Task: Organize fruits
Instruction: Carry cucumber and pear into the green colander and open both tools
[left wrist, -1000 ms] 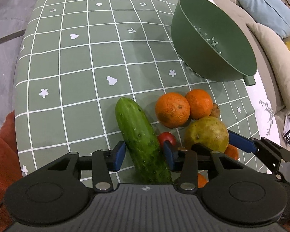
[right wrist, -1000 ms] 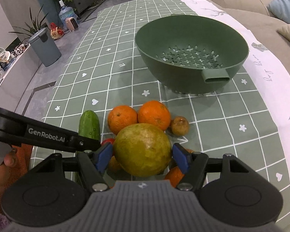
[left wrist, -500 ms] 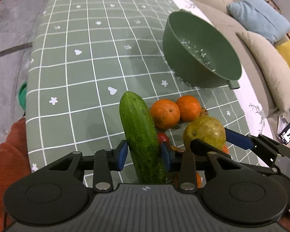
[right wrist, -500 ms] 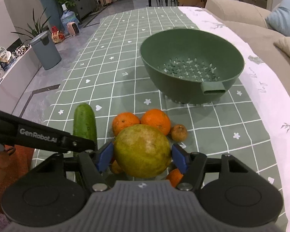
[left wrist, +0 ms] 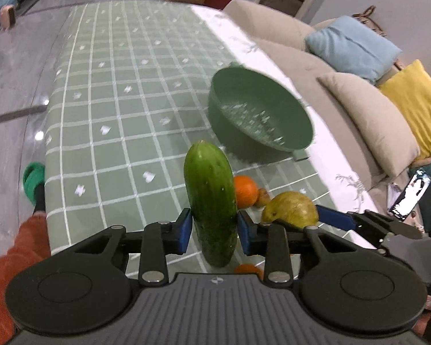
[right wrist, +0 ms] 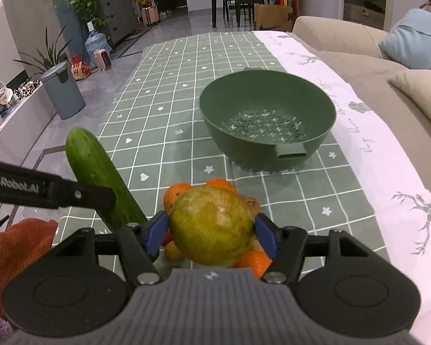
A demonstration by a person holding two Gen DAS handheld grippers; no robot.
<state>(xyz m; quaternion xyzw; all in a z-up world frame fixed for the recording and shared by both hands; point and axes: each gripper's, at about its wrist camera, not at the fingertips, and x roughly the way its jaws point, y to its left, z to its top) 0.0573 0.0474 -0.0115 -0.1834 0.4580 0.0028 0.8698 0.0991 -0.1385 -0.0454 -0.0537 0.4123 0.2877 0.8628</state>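
My left gripper is shut on a green cucumber, held upright above the table; the cucumber also shows in the right wrist view. My right gripper is shut on a large yellow-green round fruit, lifted above the fruit pile; the fruit also shows in the left wrist view. Oranges and a small brown fruit lie on the green checked tablecloth below. An empty green colander bowl stands farther back; it also shows in the left wrist view.
The table runs away from me. A beige sofa with cushions borders its right side. A grey bin and plants stand on the floor at left. An orange cloth lies at the near left corner.
Both grippers have risen with their loads: the cucumber is lifted off the table and tilted upright, and the yellow-green fruit is higher above the oranges. The bowl looks farther away.
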